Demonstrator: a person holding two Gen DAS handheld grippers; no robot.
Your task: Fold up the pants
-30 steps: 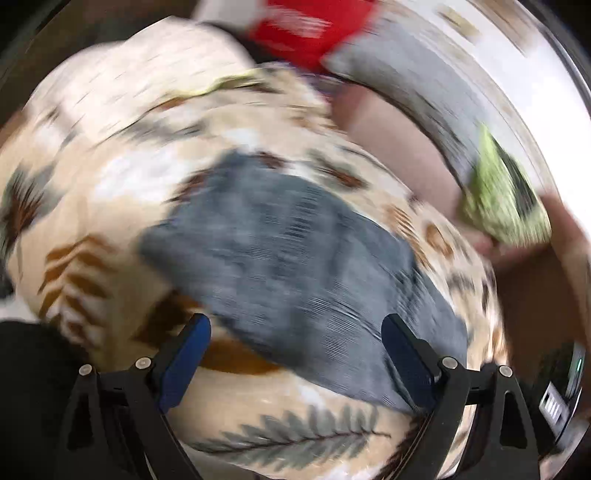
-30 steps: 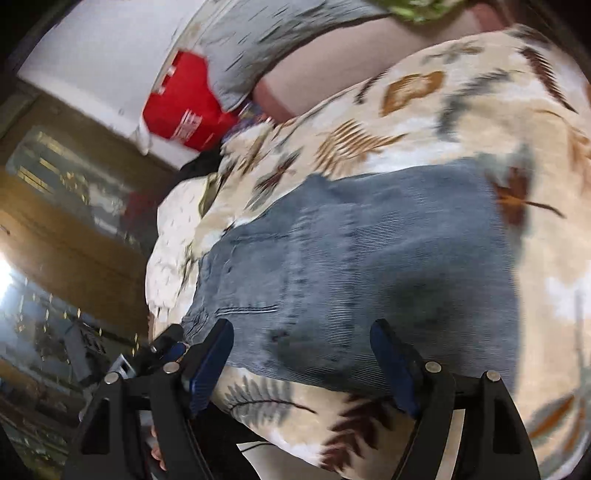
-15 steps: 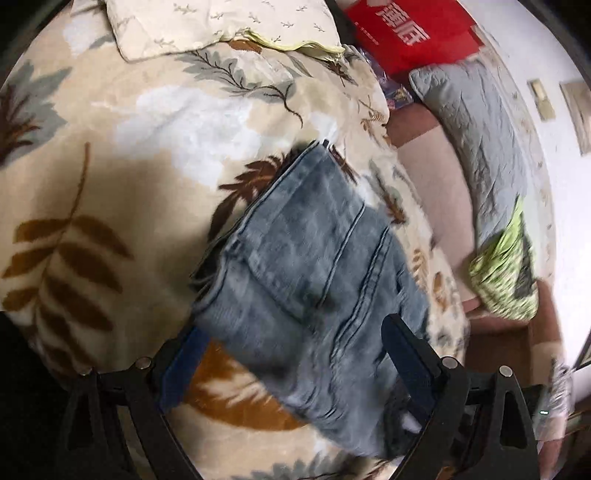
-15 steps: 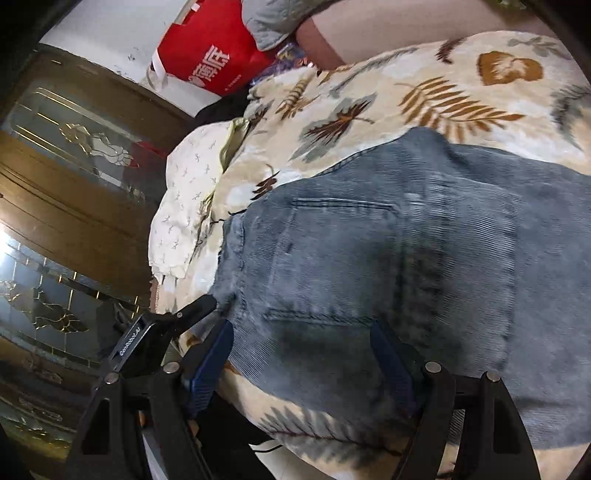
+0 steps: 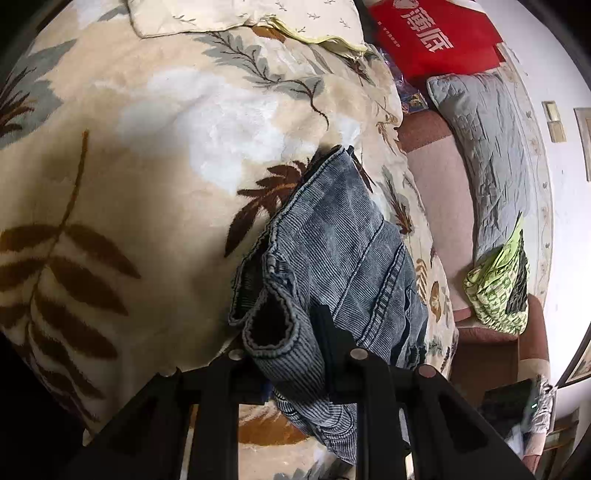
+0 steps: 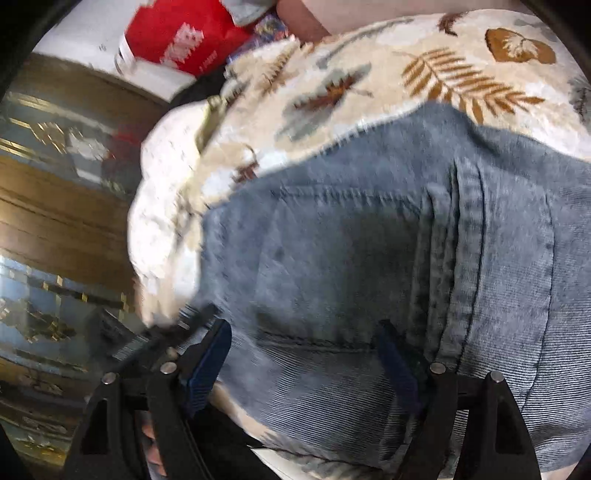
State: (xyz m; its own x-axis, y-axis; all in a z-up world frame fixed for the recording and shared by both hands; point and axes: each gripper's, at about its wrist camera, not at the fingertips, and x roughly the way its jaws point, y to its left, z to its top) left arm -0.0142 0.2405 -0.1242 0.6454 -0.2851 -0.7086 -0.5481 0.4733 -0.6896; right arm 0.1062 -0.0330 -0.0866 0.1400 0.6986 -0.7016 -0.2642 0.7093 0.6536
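Note:
Blue-grey corduroy pants lie on a cream blanket with leaf prints. My left gripper is shut on the near edge of the pants, and a bunched fold of fabric stands up between its fingers. In the right wrist view the pants fill the middle, back pocket seams facing up. My right gripper is open, its blue pads over the near edge of the pants, and holds nothing. This view is blurred.
A patterned pillow lies at the far end of the bed. A red bag, a grey quilted cushion and a green cloth bundle sit on a pink sofa at right. A wood and glass cabinet stands at left.
My left gripper has gone from open to shut, pinching the pants' edge into a raised fold. My right gripper has moved closer over the pants and stays open.

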